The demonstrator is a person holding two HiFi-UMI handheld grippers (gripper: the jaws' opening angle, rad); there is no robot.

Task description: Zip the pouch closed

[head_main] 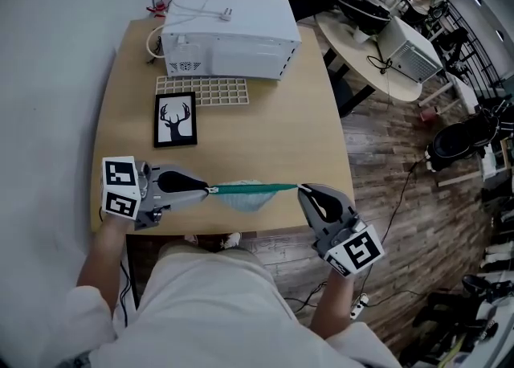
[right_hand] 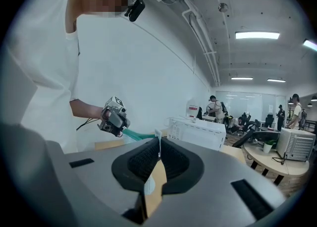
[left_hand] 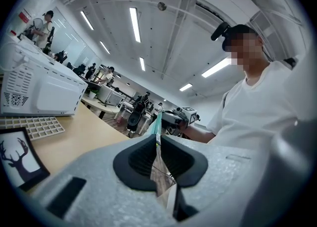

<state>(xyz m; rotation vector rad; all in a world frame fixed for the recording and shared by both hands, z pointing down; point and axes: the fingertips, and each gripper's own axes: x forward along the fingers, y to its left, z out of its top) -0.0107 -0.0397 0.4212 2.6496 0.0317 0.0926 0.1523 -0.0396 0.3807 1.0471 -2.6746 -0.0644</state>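
Teal soft fabric pouch [head_main: 245, 192] hung taut at lower centre of the head view, over the near edge of the light wooden table [head_main: 265, 133], probably light and limp, its ends pinched by the closed left gripper [head_main: 210, 190] and right gripper [head_main: 300, 189], sensible holds.

No text, label or number is legible.

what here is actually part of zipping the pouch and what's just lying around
In the job:
teal pouch, stretched between left claw and right claw, both shut on its ends

Lying about:
white appliance
plug cable on top of it
grid tray
deer picture
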